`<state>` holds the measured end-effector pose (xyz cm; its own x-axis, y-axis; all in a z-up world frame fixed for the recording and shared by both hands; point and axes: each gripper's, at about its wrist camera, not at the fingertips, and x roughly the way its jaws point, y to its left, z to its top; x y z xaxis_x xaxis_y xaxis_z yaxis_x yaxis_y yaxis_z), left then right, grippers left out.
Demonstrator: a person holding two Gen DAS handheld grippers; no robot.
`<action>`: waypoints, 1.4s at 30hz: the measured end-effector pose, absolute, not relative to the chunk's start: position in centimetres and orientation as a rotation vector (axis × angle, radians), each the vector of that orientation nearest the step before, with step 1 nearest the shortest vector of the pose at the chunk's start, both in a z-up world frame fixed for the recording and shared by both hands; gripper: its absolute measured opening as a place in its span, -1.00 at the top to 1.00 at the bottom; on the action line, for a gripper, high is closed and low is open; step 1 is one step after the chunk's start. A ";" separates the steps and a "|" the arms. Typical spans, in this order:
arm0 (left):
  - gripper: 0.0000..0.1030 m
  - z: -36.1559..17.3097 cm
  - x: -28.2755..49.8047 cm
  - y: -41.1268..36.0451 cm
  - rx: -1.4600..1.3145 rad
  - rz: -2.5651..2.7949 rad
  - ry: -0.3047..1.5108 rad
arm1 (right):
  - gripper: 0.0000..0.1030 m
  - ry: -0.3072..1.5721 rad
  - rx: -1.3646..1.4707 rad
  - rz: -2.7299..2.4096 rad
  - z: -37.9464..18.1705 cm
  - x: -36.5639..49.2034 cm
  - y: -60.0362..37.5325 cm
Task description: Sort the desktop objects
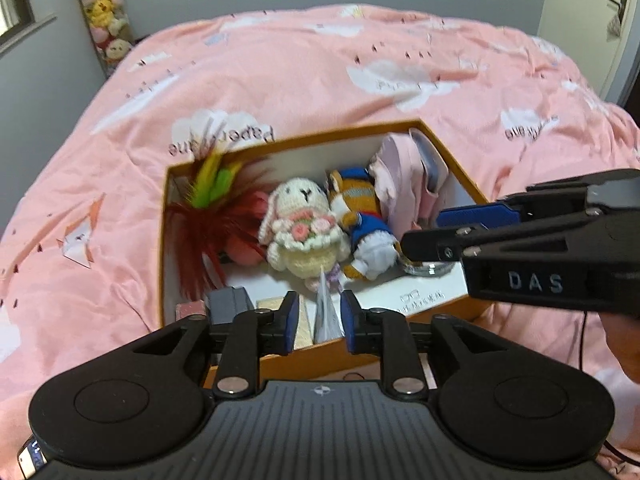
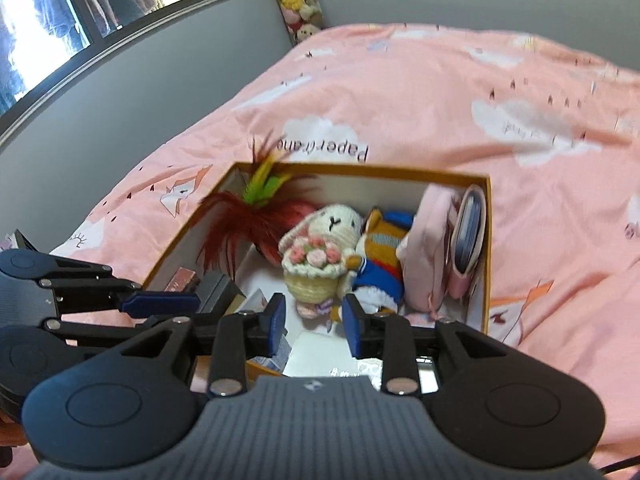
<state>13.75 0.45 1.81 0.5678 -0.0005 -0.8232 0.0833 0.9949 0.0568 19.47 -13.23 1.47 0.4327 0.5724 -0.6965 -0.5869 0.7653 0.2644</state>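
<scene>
Both open grippers hover over the toy-filled box [image 1: 448,152].

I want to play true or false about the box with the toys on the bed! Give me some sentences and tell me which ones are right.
1. The crochet bunny is inside the orange box. True.
2. The bunny holds a bunch of pink flowers. True.
3. The box sits on a green blanket. False: the pink blanket under it has white clouds.
4. The red feathers are on the opposite side of the bunny from the blue and orange plush. True.
5. The right gripper is squeezing the bunny. False: its fingers are apart with nothing between them.
6. The left gripper is lifting the pink pouch. False: the pouch lies in the box and the gripper's fingers are empty.
</scene>
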 end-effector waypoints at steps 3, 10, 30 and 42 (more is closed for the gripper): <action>0.34 2.4 13.4 0.8 0.082 -0.027 0.926 | 0.25 0.832 -0.031 0.708 2.4 18.6 -13.0; -0.12 2.6 12.5 1.5 0.066 0.005 0.839 | 0.08 0.785 -0.100 0.618 2.6 17.3 -12.4; -0.24 -1.8 11.5 1.9 0.004 0.008 0.830 | 0.04 0.870 -0.030 0.466 -2.4 17.1 -14.6; -0.28 -3.8 11.3 2.3 -0.039 0.022 0.841 | 0.04 0.850 -0.063 0.444 -4.0 16.3 -14.1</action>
<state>11.30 2.34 -3.84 0.6668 0.0040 -0.7453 -0.0348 0.9991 -0.0258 16.33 -14.11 -3.99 0.5748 0.3541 -0.7377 -0.4035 0.9070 0.1209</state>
